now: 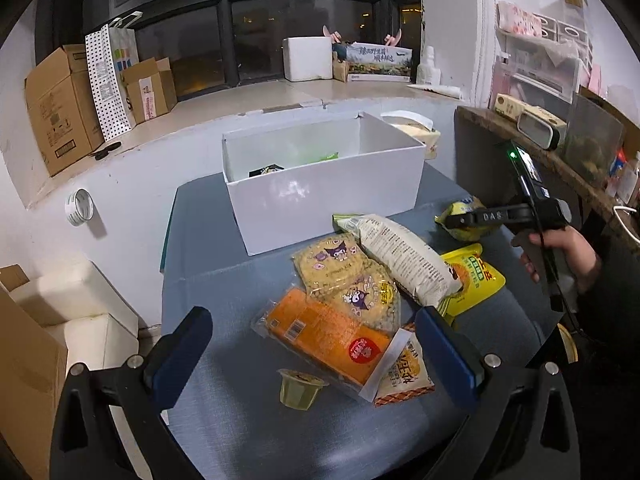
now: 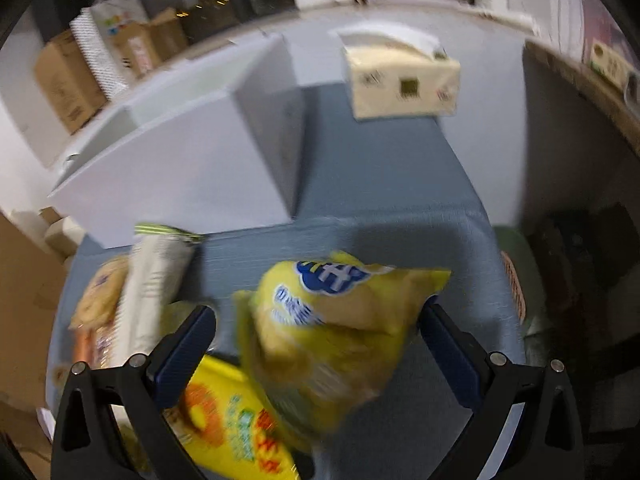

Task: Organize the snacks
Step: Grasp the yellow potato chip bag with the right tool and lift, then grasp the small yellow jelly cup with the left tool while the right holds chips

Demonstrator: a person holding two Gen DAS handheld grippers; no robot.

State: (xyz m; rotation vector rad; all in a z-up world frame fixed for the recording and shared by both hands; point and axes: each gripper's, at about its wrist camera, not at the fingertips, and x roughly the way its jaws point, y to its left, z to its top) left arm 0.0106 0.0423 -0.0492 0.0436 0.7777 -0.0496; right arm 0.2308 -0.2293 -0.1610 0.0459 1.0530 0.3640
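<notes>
Right gripper (image 2: 318,334) jaws wide, straddling puffy yellow snack bag (image 2: 336,332) on desk (image 2: 380,184) near white box (image 2: 180,160), not pressing; light, crushable, slippery film, best pinched mid-body. Left gripper (image 1: 314,344) jaws open, empty

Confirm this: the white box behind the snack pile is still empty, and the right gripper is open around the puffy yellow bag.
Not empty. The left wrist view shows the white box already holding a dark packet and a green one. The rest stands: the right gripper is open around the puffy yellow bag.
</notes>
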